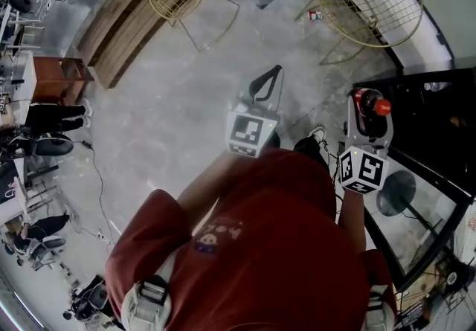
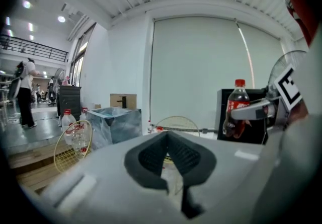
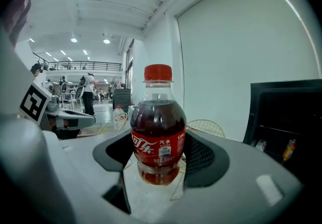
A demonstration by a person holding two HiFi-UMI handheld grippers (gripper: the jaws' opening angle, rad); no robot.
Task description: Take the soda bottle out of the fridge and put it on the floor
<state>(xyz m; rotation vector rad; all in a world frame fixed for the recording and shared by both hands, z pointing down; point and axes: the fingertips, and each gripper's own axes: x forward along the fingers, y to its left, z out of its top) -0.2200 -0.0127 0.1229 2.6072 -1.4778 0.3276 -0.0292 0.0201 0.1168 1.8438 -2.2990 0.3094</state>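
Shoulders in a red shirt [image 1: 282, 248] fill the lower head view, with both arms reaching forward from them.

Grey floor [image 1: 171, 121] spreads below and ahead of both tools. It is judged to be the landing place the task calls for.

Black fridge [image 3: 284, 117] stands just to the right of the right tool, with its dark inside showing. The bottle is already clear of it.

Right tool [image 3: 160, 153]: the jaws are spread wide, with the pads pressed on either side of the soda bottle [image 3: 158, 127] at its label. The grip is low on the body, probably so that the bottle rides upright with its red cap on top. The bottle hangs in the air well above the floor, so lowering it remains to be done.

Left tool [image 2: 168, 155]: the jaws are brought together with nothing between them. It is held to the left of the right tool, apart from the bottle. It appears idle, as one tool suffices for so light a load.
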